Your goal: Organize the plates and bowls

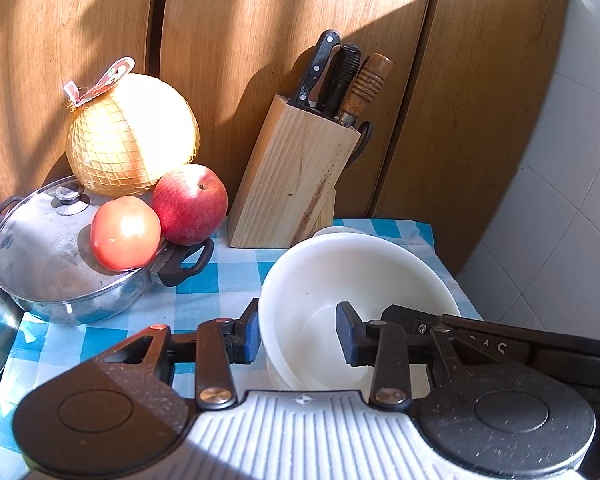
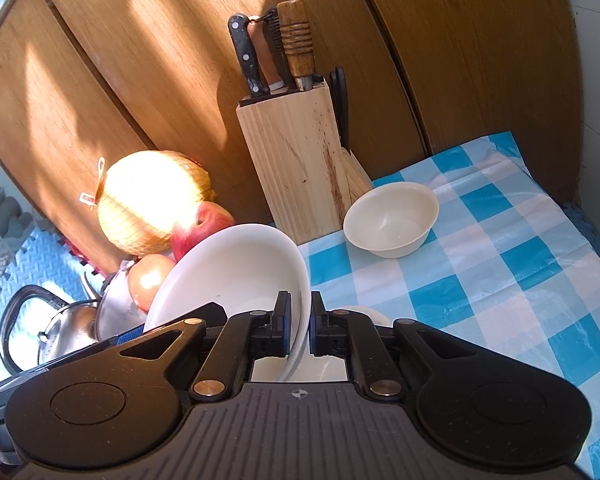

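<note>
A large white bowl (image 1: 356,276) is tilted above the blue checked tablecloth (image 1: 228,276). My left gripper (image 1: 298,338) is open, its jaws straddling the bowl's left rim without clamping it. In the right wrist view the same white bowl (image 2: 236,276) is held up on edge; my right gripper (image 2: 299,326) is shut on its rim. Another white dish (image 2: 364,314) lies partly hidden under the held bowl. A small cream bowl (image 2: 392,220) stands upright on the cloth (image 2: 500,264) beside the knife block.
A wooden knife block (image 1: 292,184) with knives stands against wooden cabinet doors (image 1: 260,40). A lidded steel pot (image 1: 56,256) carries a tomato (image 1: 125,233), an apple (image 1: 190,204) and a netted pomelo (image 1: 132,136). A kettle (image 2: 48,332) sits left.
</note>
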The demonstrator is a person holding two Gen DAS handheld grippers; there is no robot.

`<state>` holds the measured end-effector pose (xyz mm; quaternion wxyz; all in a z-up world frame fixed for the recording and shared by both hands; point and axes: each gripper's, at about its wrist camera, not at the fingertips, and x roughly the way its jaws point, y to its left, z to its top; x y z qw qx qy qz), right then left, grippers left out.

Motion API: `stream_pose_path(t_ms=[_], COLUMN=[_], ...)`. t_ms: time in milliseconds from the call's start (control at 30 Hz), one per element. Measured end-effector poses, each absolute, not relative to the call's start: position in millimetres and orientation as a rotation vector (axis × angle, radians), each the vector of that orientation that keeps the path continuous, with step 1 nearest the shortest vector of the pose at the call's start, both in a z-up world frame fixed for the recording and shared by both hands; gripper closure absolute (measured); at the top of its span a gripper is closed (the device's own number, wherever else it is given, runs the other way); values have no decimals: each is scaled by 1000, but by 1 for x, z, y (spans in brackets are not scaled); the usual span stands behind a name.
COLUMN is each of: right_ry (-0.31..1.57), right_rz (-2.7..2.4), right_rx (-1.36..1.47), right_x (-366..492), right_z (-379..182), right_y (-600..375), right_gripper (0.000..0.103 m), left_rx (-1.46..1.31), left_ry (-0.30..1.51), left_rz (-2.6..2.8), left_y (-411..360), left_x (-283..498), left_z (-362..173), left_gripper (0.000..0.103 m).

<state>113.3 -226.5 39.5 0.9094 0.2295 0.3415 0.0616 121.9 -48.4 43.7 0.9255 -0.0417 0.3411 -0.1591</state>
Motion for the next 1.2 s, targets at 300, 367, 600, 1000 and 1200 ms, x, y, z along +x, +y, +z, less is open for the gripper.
stream_pose_path(t_ms=[300,367,600,1000,1200], right_ry=[676,657,630,637,734], right_rz=[152,160,177,204,143], right_rx=[473,477,463,449,429], right_x=[78,69,38,-1,21], right_z=[46,51,58,51,24], right_y=[-222,-223,-218,-212,-211], right_gripper=[88,88,88,87,88], left_rx=[-71,-62,-56,-76,-77], left_ry=[647,634,621,709,782], left_rz=[-333,-335,-348,-349,-325], left_y=[-43,-41,-32,-28,-35], left_x=[84,73,41,37,66], left_z=[61,63,66,34,10], left_gripper=[71,71,70,70,73])
